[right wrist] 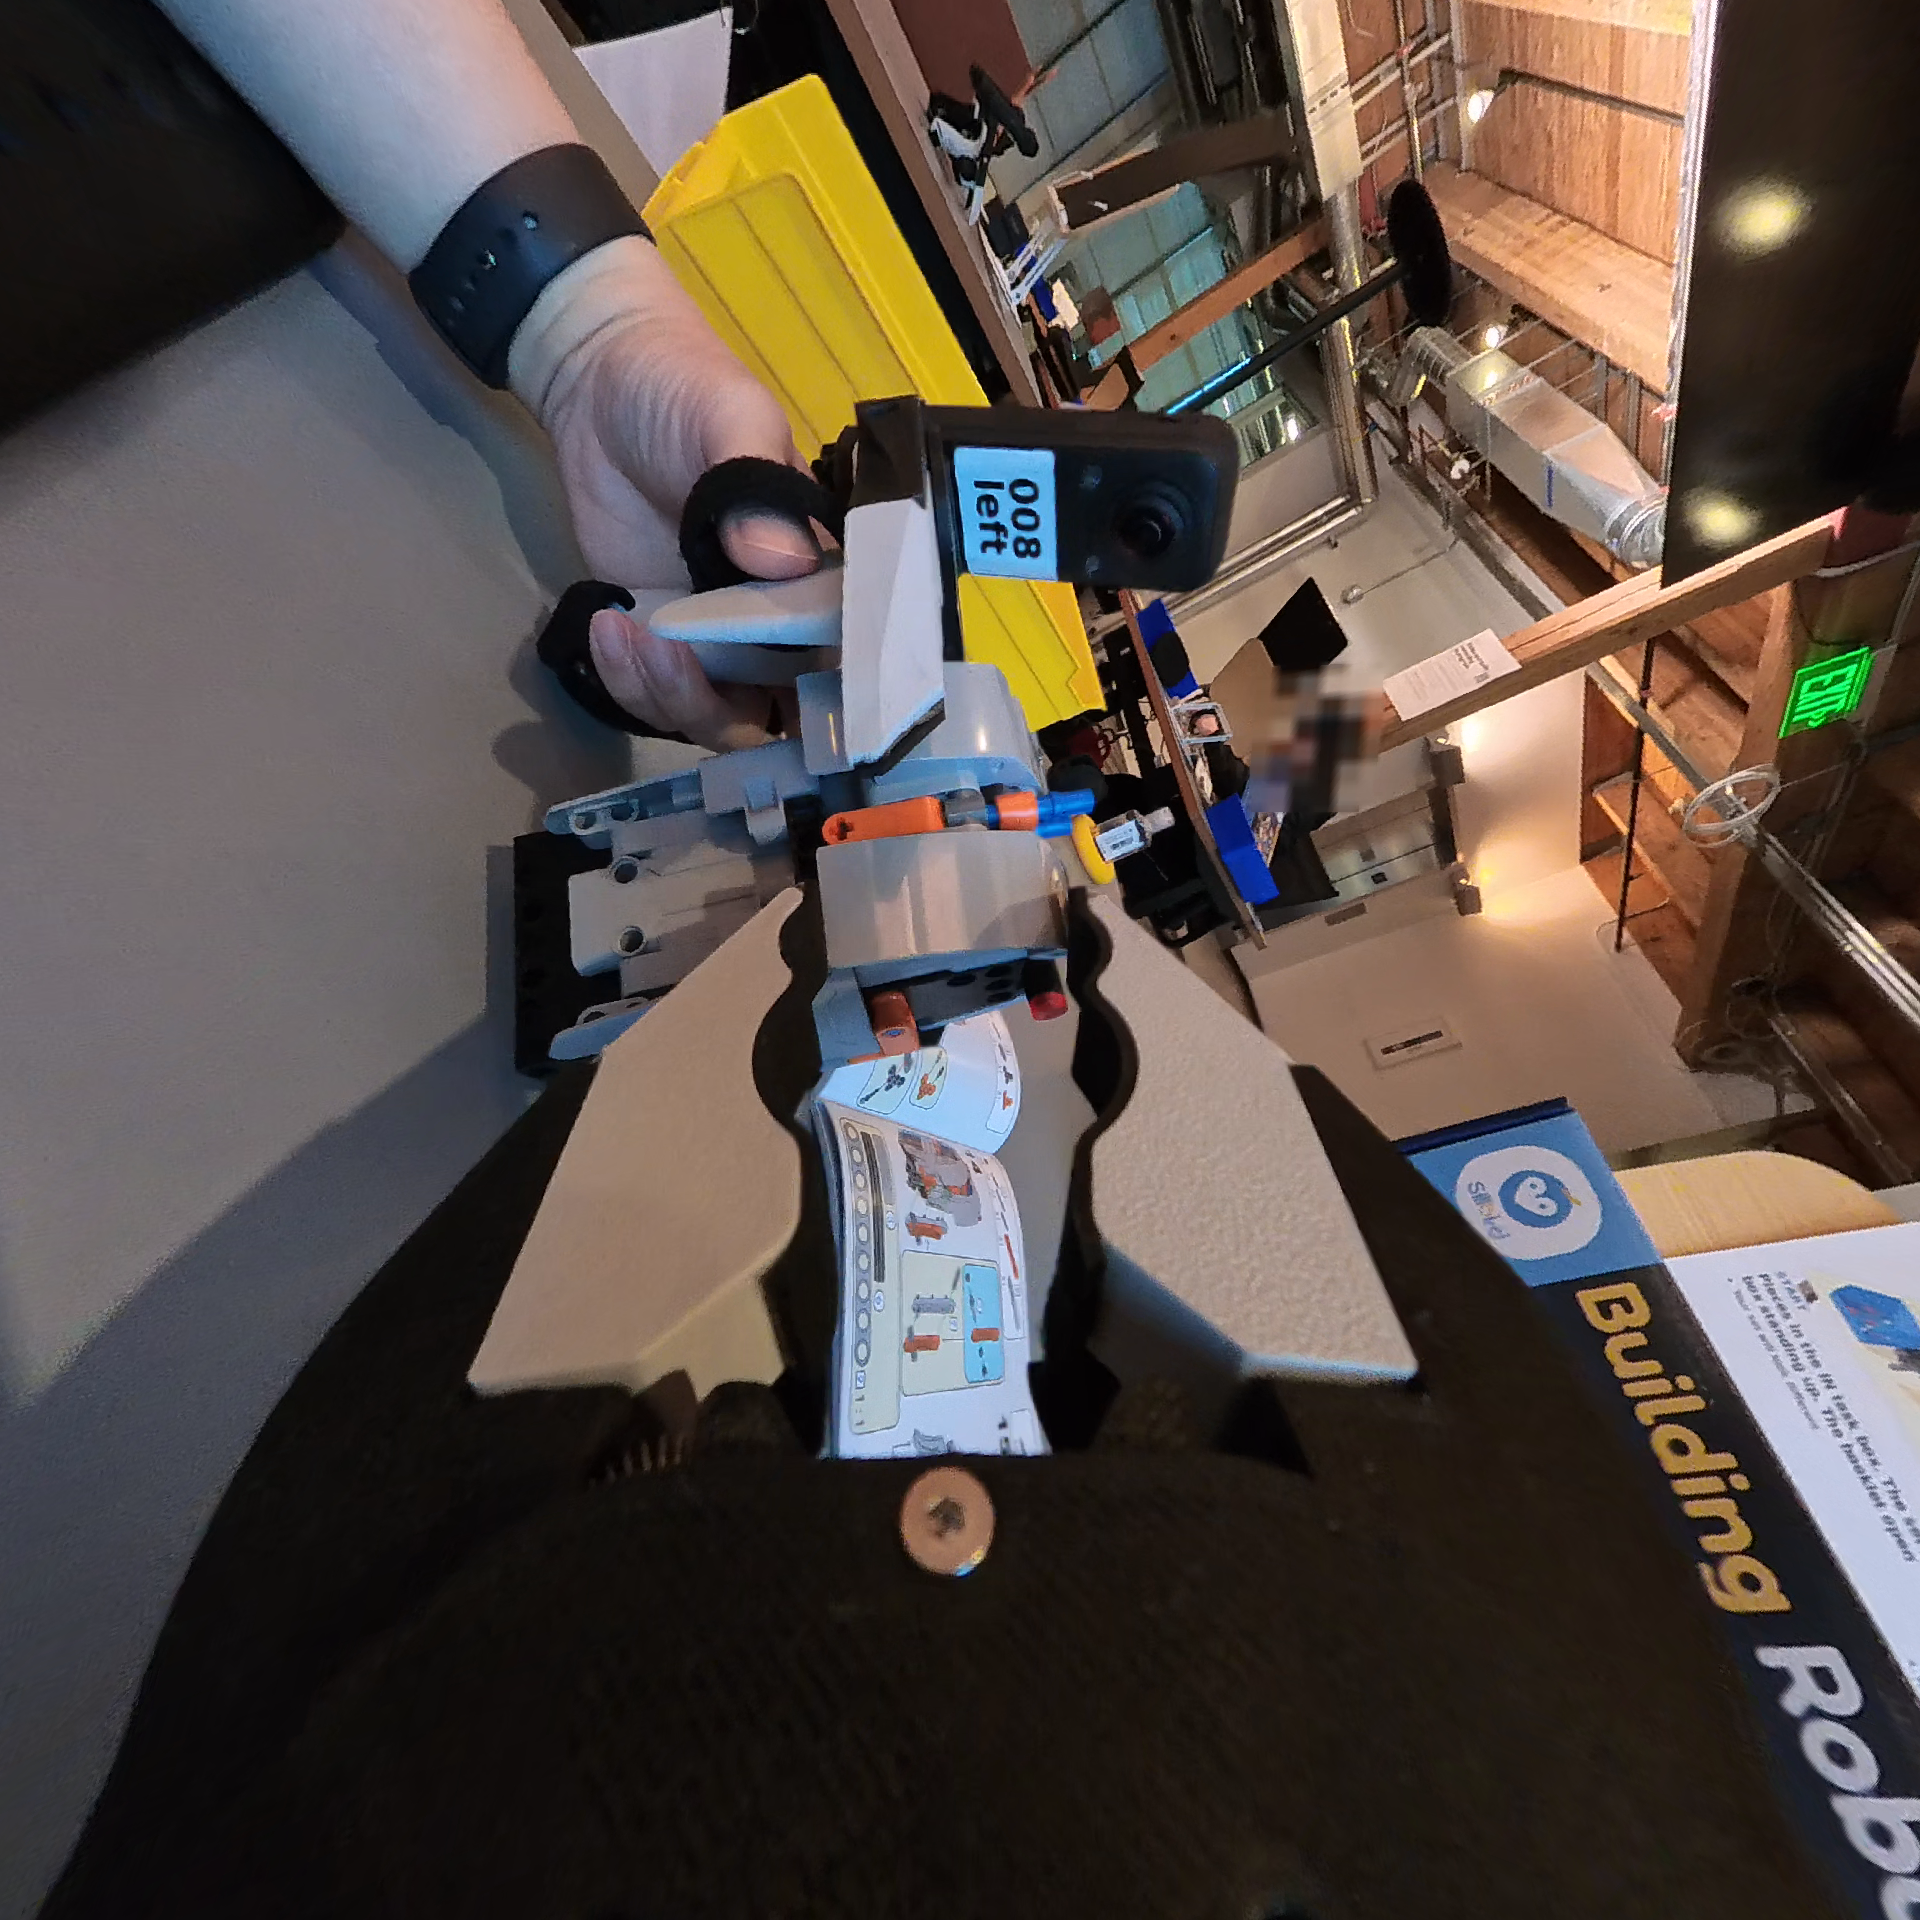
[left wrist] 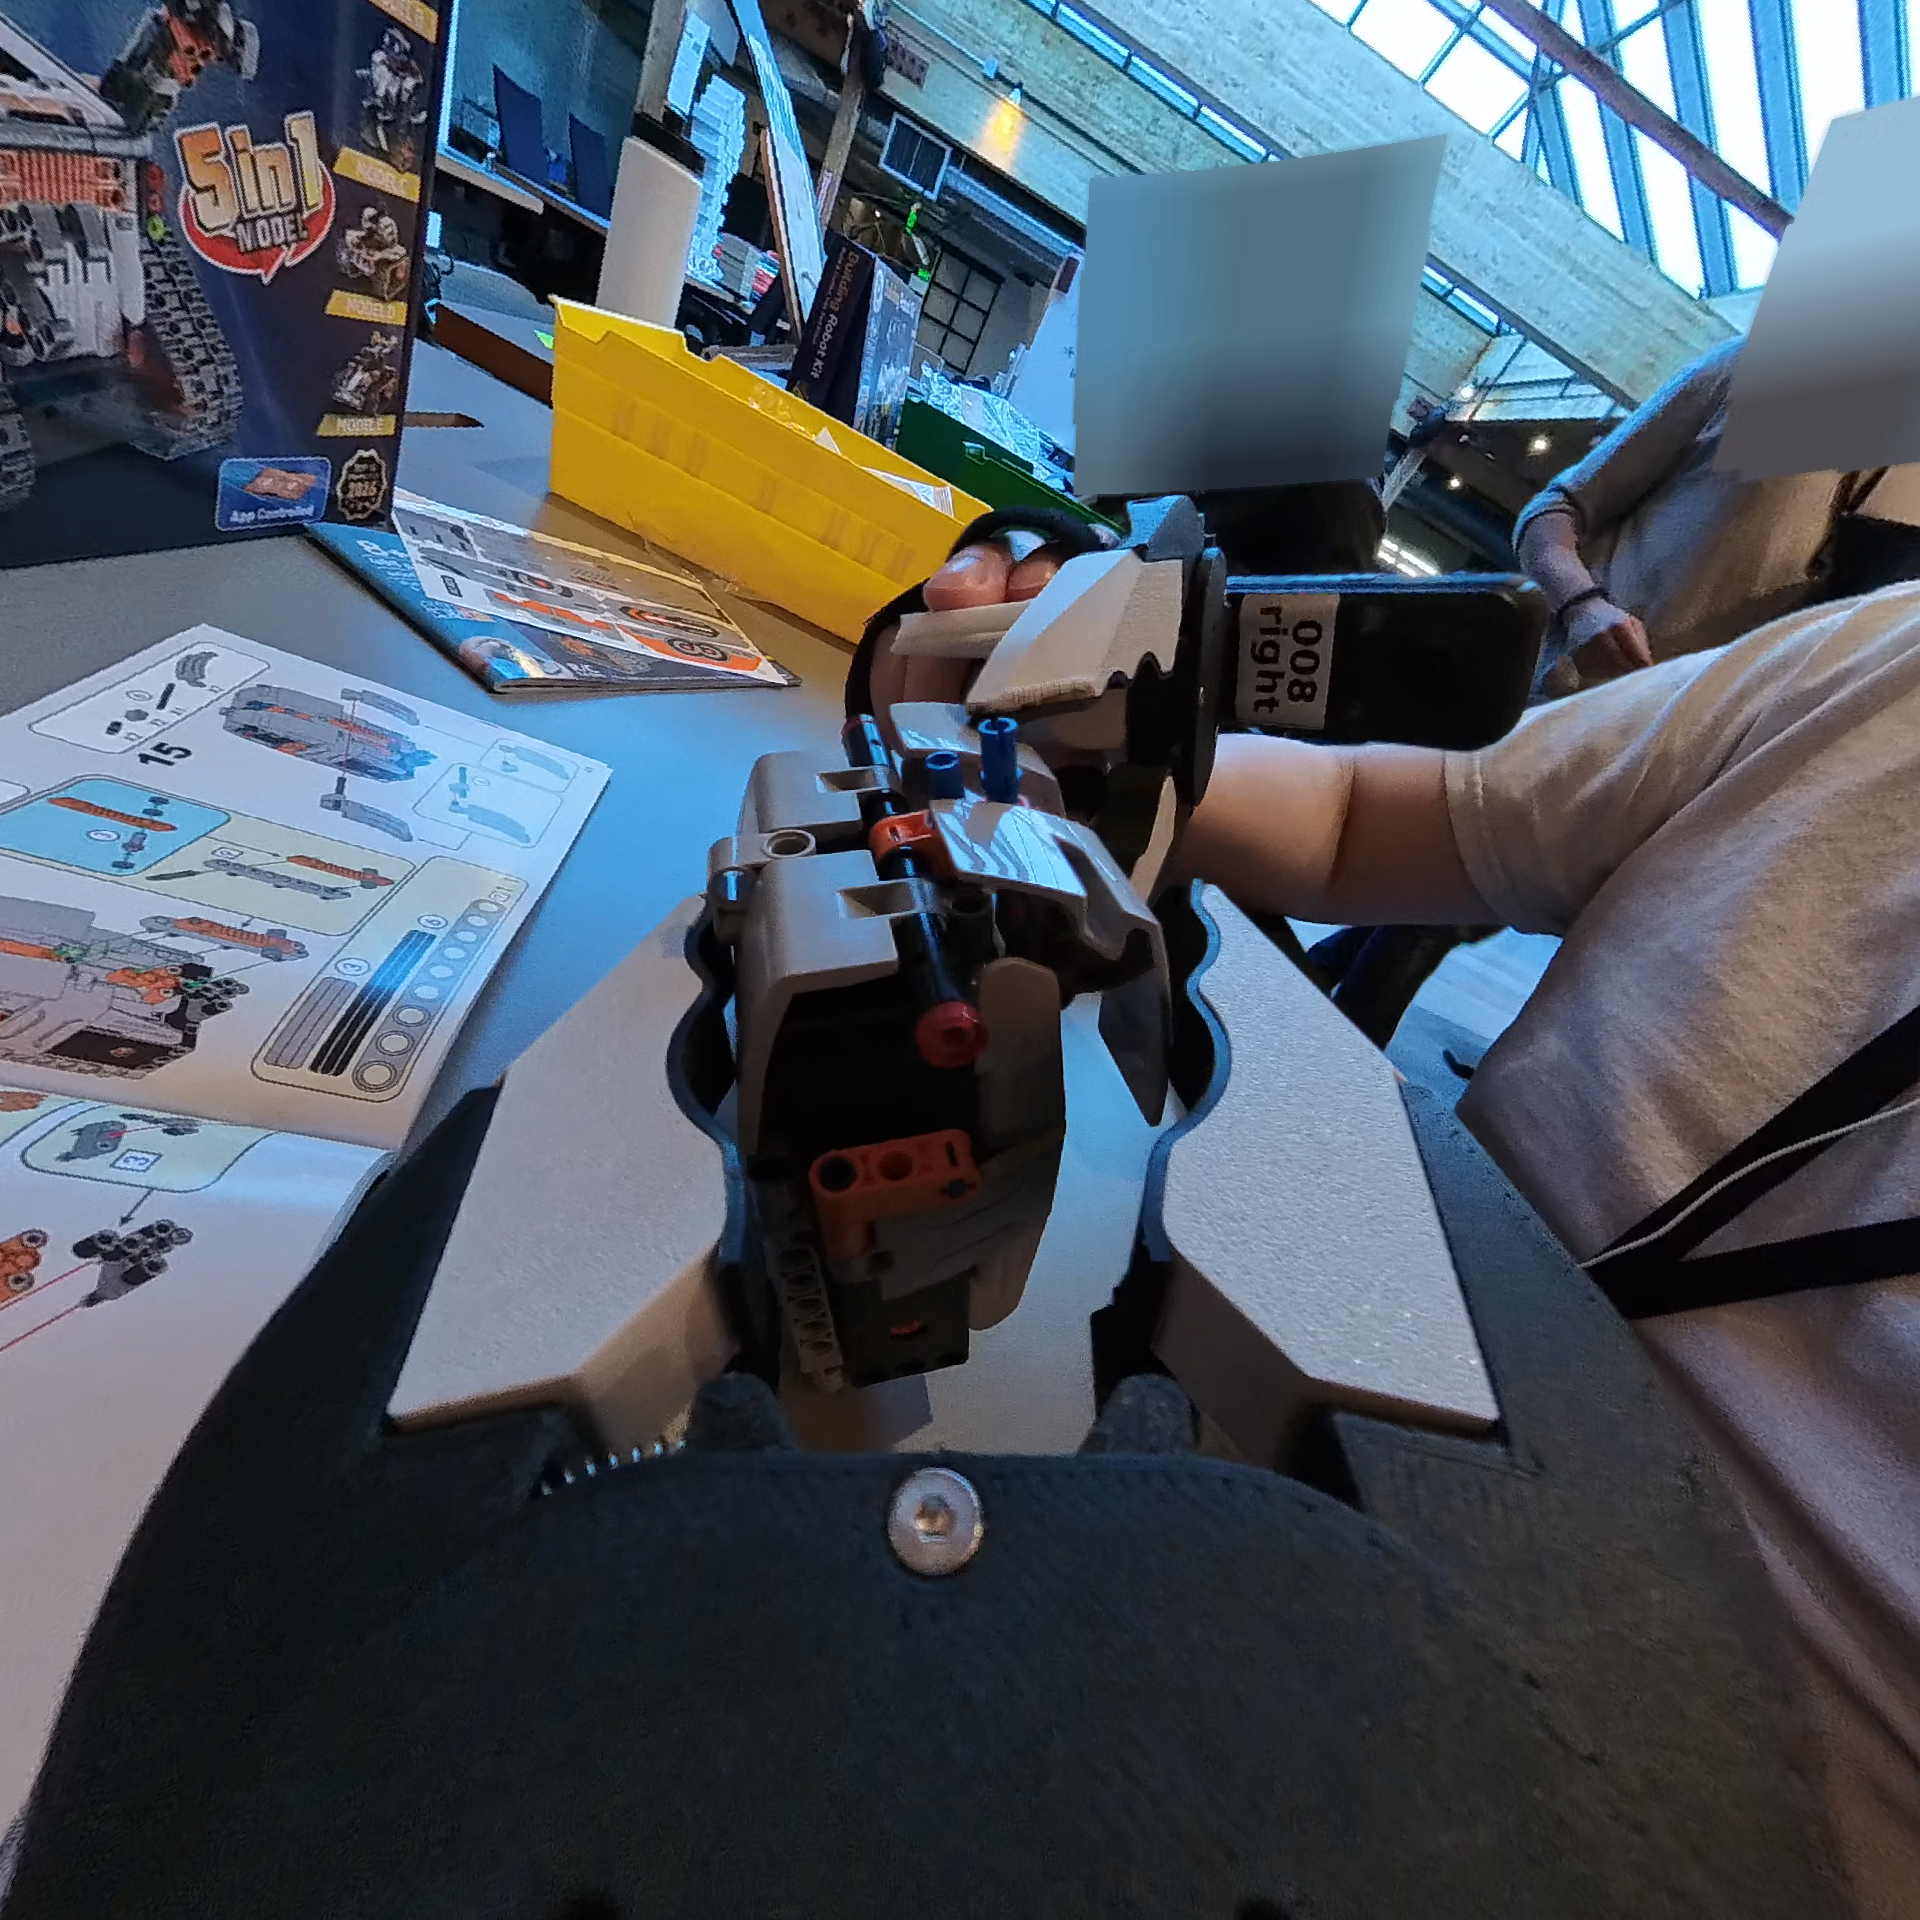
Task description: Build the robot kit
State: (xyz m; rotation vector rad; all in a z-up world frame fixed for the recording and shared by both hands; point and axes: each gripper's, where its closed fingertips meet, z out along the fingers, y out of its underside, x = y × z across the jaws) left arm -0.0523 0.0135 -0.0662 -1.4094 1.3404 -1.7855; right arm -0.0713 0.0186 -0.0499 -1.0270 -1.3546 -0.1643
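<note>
Both claws clamped on one grey brick-built model (left wrist: 883, 1039), held above the worktop (left wrist: 623, 727).

Left claw (left wrist: 940, 1049) grasping its lower body; right claw (right wrist: 940, 971) gripping its grey top. Beyond left claw: open instruction booklet (left wrist: 260, 883), yellow bin (left wrist: 727, 468).

bin (left wrist: 727, 457) behind booklet (left wrist: 260, 862), on table (left wrist: 644, 748)

Grey brick model (left wrist: 883, 1039), held off table

Big makerspace/workshop hall: skylight roof (left wrist: 1621, 125), exposed ductwork (right wrist: 1538, 436), timber framing (right wrist: 1621, 613), yellow parts bin (left wrist: 727, 457), robot kit box (left wrist: 197, 260), build instructions (left wrist: 260, 883) on table (left wrist: 644, 758).
</note>
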